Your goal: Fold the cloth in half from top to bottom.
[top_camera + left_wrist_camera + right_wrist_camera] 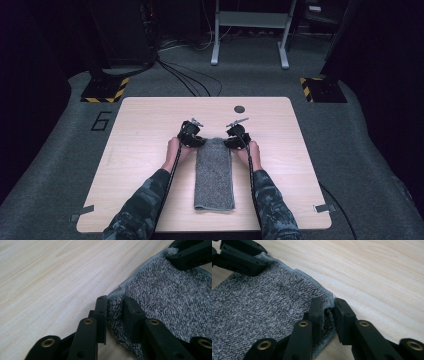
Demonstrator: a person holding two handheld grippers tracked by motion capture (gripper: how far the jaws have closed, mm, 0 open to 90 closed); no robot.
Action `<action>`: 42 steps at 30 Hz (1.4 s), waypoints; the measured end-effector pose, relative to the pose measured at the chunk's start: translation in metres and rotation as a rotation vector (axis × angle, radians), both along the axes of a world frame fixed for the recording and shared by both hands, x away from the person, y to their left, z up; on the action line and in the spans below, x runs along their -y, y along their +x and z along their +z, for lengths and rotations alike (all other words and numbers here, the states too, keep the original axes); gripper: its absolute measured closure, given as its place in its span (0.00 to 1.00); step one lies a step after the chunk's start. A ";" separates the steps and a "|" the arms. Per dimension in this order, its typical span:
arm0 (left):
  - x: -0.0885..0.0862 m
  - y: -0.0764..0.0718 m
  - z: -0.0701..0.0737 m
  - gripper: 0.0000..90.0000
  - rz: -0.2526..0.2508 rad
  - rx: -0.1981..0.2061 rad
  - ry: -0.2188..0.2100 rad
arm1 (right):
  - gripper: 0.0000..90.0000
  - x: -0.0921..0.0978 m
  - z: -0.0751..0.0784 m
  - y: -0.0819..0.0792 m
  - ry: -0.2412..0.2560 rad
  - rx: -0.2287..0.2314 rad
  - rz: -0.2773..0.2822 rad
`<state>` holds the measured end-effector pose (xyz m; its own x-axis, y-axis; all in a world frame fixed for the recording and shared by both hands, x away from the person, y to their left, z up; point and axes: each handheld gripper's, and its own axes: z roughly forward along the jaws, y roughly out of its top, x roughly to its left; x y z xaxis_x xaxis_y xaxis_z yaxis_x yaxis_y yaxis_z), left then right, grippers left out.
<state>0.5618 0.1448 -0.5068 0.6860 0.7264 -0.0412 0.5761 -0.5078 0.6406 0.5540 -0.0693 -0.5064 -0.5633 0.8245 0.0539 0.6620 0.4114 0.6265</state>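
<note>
The left tool [115, 307] has its two black jaws straddling the far left corner of a grey knitted towel [162, 297], the hemmed edge sitting between them; a sliver of gap shows on one side, so the pinch looks nearly but not fully closed on the cloth. The right tool [327, 308] does the same at the far right corner, its jaws set to either side of the hem with the cloth bunched between them, seemingly gripping. In the high view the left tool [191, 135] and the right tool [237, 136] sit at the two far corners of the towel [215, 175], which lies as a long folded strip down the middle of the wooden counter [140, 150], running from the tools back toward the person. Each hand rests on the counter just behind its tool.

The step in hand appears to be taking hold of the far end for another fold. Next, I judge, both pinches must be firm on every layer, then the two corners lifted together and carried level toward the near edge, so the hems meet squarely.
</note>
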 end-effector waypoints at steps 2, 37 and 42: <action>0.000 0.000 0.000 0.86 -0.002 -0.003 -0.002 | 0.88 0.000 0.000 0.000 0.002 -0.004 -0.003; -0.009 -0.017 0.036 0.95 0.016 0.161 -0.088 | 0.96 0.010 0.040 -0.018 0.046 0.182 0.000; -0.013 -0.019 0.043 0.95 0.013 0.182 -0.088 | 0.96 0.007 0.048 -0.019 0.041 0.219 0.010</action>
